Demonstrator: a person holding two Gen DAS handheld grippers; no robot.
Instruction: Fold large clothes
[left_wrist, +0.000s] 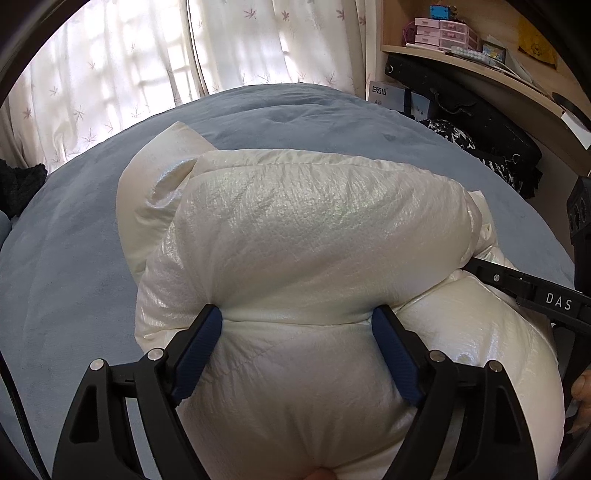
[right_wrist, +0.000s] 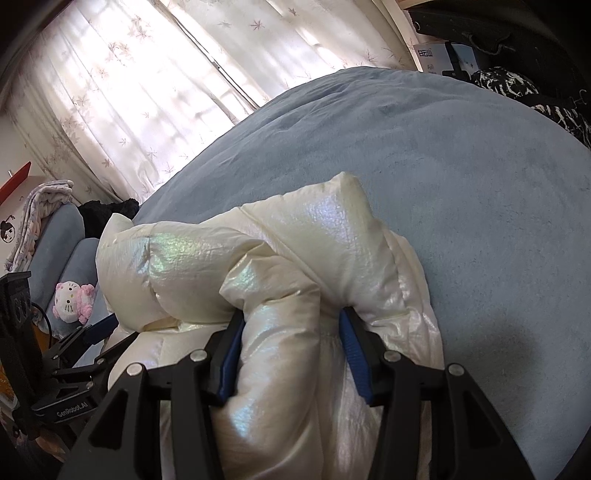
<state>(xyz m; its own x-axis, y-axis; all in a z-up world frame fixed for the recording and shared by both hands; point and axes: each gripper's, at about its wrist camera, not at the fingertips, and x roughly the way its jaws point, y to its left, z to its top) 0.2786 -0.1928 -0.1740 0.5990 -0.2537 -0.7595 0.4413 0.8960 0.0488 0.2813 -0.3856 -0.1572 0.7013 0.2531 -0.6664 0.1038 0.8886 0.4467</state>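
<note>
While both claws, the left gripper (left_wrist: 297, 321) wide and the right gripper (right_wrist: 291, 326) narrower, pinched the puffy white jacket (left_wrist: 314, 236) on the blue bed (left_wrist: 74, 240), pressing trapped air out evenly seemed wise.

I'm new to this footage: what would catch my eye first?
A puffy, shiny white jacket bundled on the blue bedspread fills both views. Each claw, left and right, has jacket padding bulging between its blue pads. Sunlit leaf-print curtains hang behind the bed.

A bedroom: blue bed (right_wrist: 461, 184), curtains (left_wrist: 147, 55), plush toy (right_wrist: 72, 297).
</note>
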